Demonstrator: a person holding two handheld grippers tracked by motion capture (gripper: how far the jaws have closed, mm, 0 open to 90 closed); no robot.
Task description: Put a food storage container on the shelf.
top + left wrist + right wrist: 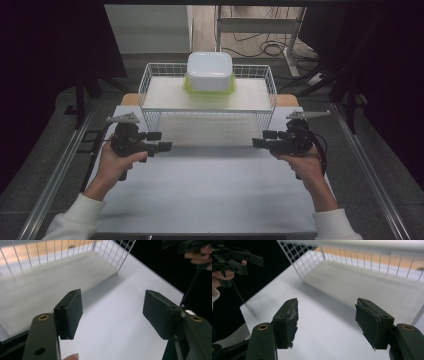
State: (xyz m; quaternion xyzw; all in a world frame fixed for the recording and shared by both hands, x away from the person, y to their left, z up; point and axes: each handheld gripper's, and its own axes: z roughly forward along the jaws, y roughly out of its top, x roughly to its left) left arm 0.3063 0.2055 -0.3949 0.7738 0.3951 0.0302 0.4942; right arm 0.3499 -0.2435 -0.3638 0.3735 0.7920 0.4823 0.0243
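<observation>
A white tub point(209, 71) rests upside down on its yellow-green lid, on top of a white wire rack point(165, 95) at the back of the white table point(210, 195). My left gripper point(160, 141) is held just above the table, in front of the rack's left end, pointing right. It is open, and the left gripper view shows nothing in my left gripper point(113, 307). My right gripper point(264, 139) faces it from the rack's right end, pointing left. The right gripper view shows my right gripper point(327, 320) open too, with worn pads.
The rack's wire front point(62, 250) stands just beyond both grippers, with a low space under its shelf. Metal rails point(60, 170) run along both sides of the table. A desk frame and cables point(265, 45) are on the floor behind.
</observation>
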